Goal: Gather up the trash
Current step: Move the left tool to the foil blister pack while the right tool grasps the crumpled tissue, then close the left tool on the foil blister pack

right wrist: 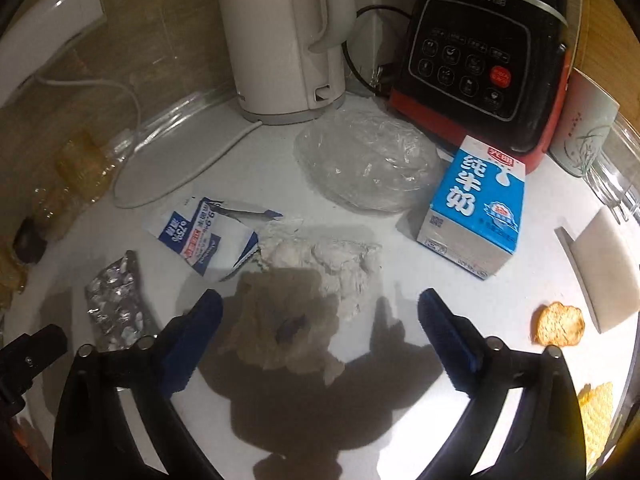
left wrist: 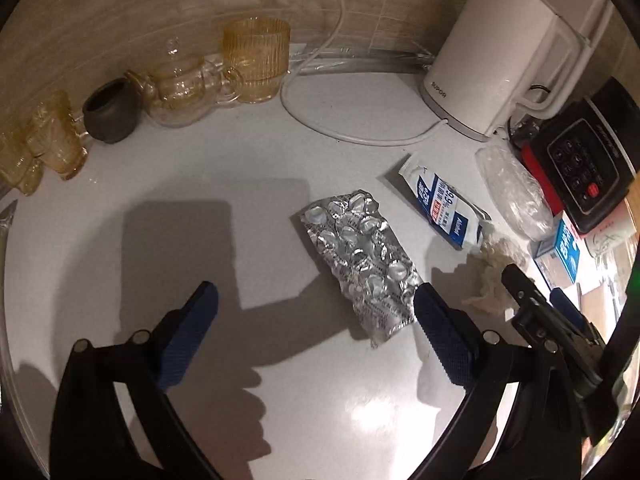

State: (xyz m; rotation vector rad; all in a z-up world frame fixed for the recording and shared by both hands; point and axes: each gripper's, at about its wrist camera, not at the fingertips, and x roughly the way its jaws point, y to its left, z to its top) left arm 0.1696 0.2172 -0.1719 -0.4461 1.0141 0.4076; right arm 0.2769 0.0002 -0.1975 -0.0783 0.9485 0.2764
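A used silver blister pack [left wrist: 360, 260] lies on the white counter, just beyond and inside my left gripper's right finger. My left gripper [left wrist: 316, 300] stands open over bare counter. A torn blue-and-white wipe packet [left wrist: 444, 206] lies further right. In the right wrist view a crumpled tissue [right wrist: 296, 300] lies between the wide-apart fingers of my right gripper [right wrist: 320, 308], which is open and not pressing on it. The wipe packet [right wrist: 208, 236] and blister pack [right wrist: 116, 308] lie to its left. A blue milk carton [right wrist: 476, 208] and a wad of clear plastic film [right wrist: 368, 160] sit beyond.
A white kettle [left wrist: 492, 52] with its cord, a black blender base [right wrist: 484, 60], glass cups and a teapot [left wrist: 180, 88] line the back wall. A cracker [right wrist: 560, 324], a white board [right wrist: 608, 268] and a mug [right wrist: 584, 120] are at the right.
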